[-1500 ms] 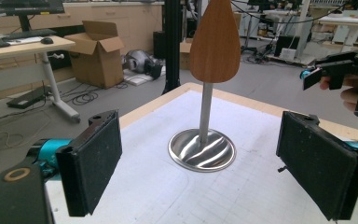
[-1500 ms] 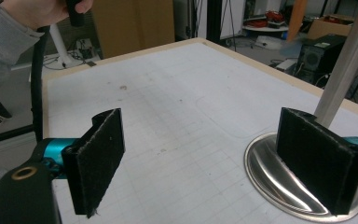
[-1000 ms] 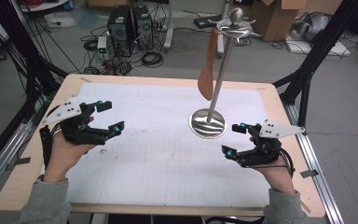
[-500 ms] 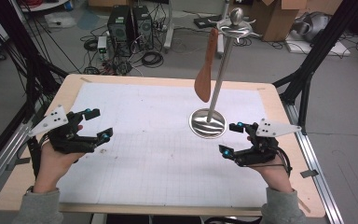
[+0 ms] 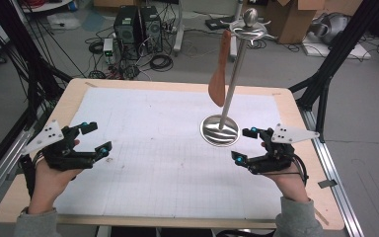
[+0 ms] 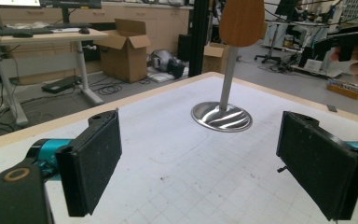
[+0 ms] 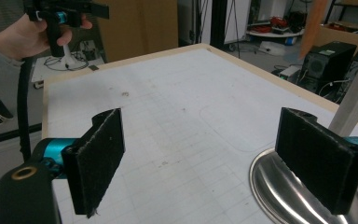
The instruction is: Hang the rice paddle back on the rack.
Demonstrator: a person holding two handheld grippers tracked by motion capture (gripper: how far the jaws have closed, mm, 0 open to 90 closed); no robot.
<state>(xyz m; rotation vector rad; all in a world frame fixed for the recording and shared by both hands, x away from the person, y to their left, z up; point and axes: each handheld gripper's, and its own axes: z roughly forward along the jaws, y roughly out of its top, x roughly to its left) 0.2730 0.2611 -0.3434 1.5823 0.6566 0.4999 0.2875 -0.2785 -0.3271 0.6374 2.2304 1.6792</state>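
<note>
A metal stand with a round shiny base (image 5: 219,131) and a tall pole (image 5: 234,74) rises at the table's right middle. A wooden spatula (image 5: 218,74) hangs from its top hooks, clear of the mat. My left gripper (image 5: 96,137) is open at the left side of the mat, holding nothing. My right gripper (image 5: 243,145) is open just right of the base, also holding nothing. In the left gripper view the wide-apart pads (image 6: 93,163) frame the base (image 6: 221,116) and the spatula blade (image 6: 242,21) far ahead. In the right gripper view the right pad (image 7: 319,158) overlaps the base (image 7: 270,186).
A white grid mat (image 5: 168,148) covers the wooden table (image 5: 296,128). Black frame posts (image 5: 325,84) stand at the table's sides. Computer towers (image 5: 138,24), cables and cardboard boxes (image 5: 296,19) lie on the floor beyond the far edge.
My left gripper has drawn back to the left and toward the near edge, still open. The right gripper has barely moved.
</note>
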